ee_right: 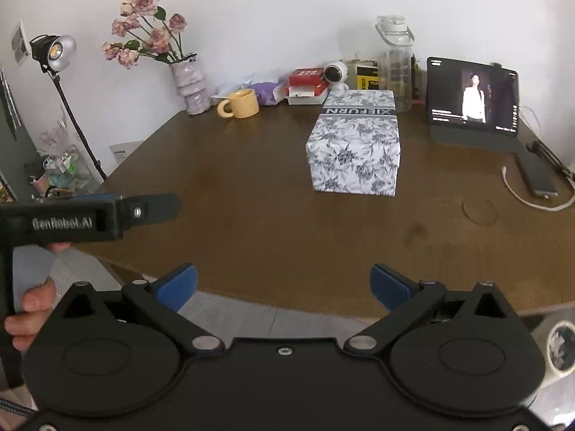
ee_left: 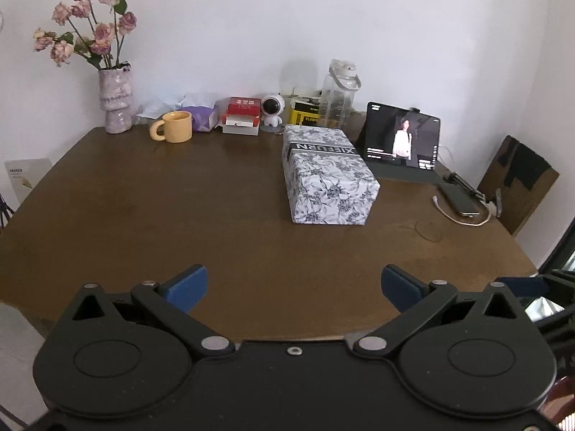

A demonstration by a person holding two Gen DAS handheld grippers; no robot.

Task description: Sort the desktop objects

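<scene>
A floral grey-and-white box (ee_left: pixel 329 174) labelled XIEFURN lies on the brown table (ee_left: pixel 179 208), right of centre; it also shows in the right wrist view (ee_right: pixel 355 145). A yellow mug (ee_left: pixel 174 126) stands at the back, also in the right wrist view (ee_right: pixel 241 104). My left gripper (ee_left: pixel 294 287) is open and empty over the table's near edge. My right gripper (ee_right: pixel 284 287) is open and empty at the near edge. The left gripper's body (ee_right: pixel 90 217) shows at the left of the right wrist view.
Along the back wall stand a flower vase (ee_left: pixel 116 102), purple tissue pack (ee_left: pixel 203 116), red-and-white boxes (ee_left: pixel 242 118), small white robot figure (ee_left: pixel 272 109), yellow box (ee_left: pixel 305 116) and clear bottle (ee_left: pixel 337 93). A lit tablet (ee_left: pixel 402 140), phone (ee_left: pixel 461 199) and cable (ee_left: pixel 463 219) lie right.
</scene>
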